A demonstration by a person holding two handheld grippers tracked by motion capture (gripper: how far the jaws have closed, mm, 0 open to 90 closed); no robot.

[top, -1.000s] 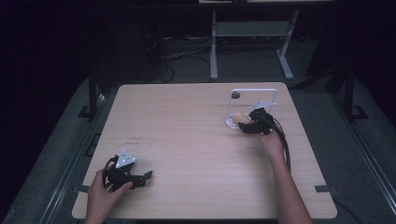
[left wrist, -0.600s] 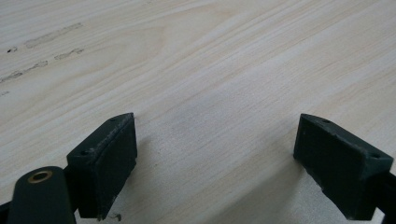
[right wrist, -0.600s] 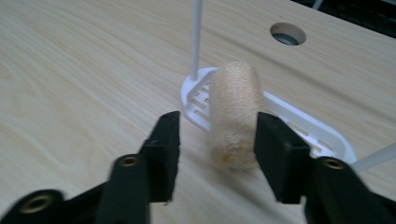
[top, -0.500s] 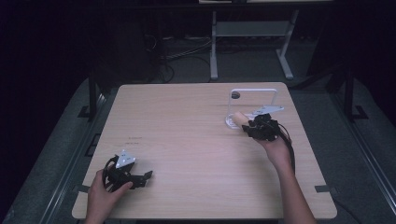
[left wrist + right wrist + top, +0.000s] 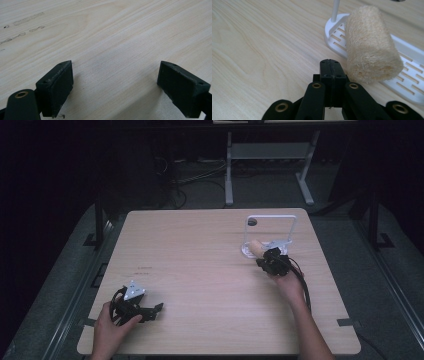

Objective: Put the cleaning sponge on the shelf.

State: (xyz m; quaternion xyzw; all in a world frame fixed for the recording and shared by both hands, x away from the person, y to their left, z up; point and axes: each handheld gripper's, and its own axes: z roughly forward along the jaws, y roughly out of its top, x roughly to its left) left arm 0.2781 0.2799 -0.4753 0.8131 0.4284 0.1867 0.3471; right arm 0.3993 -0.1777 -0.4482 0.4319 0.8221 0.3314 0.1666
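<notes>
The right gripper [image 5: 330, 65] has just clamped fully closed with nothing between its pads, right next to the loofah roll [image 5: 370, 45]. The roll sits propped on the white rack [image 5: 402, 72]. The left gripper [image 5: 115, 87] rests wide open on the table [image 5: 200, 255], holding nothing.

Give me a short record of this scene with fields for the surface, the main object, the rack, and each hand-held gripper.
surface: wooden table
main object: beige loofah roll, one end resting on the rack's base
rack: white slotted rack with an upright frame, far right of the table
right hand-held gripper: jaws have just been closing, now shut with nothing between them, beside the roll
left hand-held gripper: open, low over bare wood at the near left
</notes>
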